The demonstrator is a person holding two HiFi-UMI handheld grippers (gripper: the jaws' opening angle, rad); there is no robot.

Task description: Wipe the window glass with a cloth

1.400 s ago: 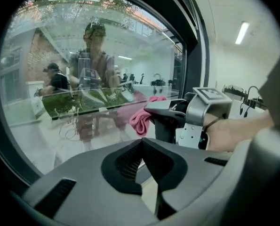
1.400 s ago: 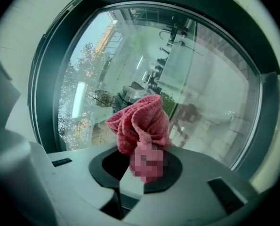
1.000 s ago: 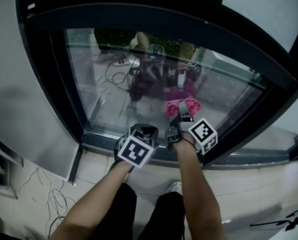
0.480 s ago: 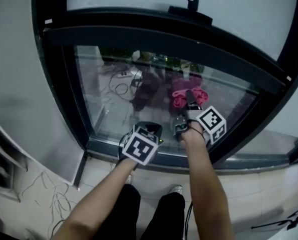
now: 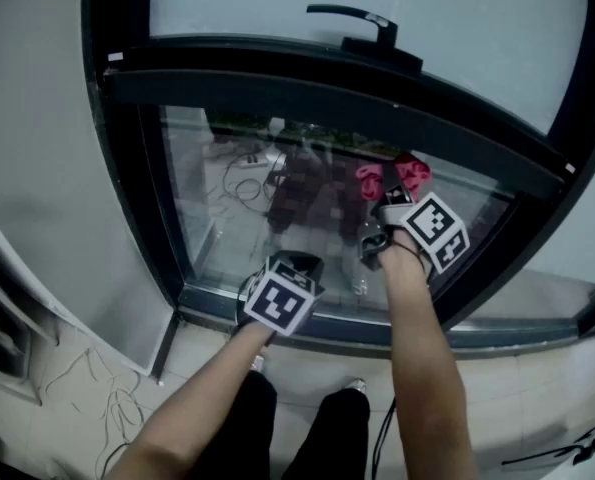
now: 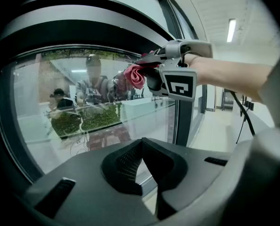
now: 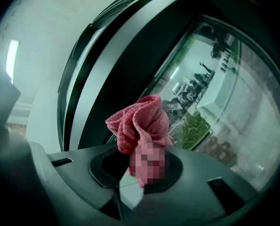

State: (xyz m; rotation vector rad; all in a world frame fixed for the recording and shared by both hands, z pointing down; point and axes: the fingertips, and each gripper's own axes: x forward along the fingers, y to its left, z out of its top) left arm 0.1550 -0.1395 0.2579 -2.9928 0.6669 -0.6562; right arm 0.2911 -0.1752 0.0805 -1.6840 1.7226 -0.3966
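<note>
Up near the top of the lower pane, the head view shows the right gripper holding a pink cloth at the window glass, just under the black crossbar. Whether the fabric actually touches the glass cannot be told. The left gripper hangs low by the bottom frame, well apart from the cloth.

From the left gripper view, its fingers are pressed together with nothing between them.

From the right gripper view, the fingers clamp the base of the bunched cloth, and the wad stands out ahead of them, with dark frame to the left and glass to the right.

Wiping well probably means leading with the wad so that only fabric meets the pane. Pressure should be even and the passes should overlap, turning just short of the crossbar.
</note>
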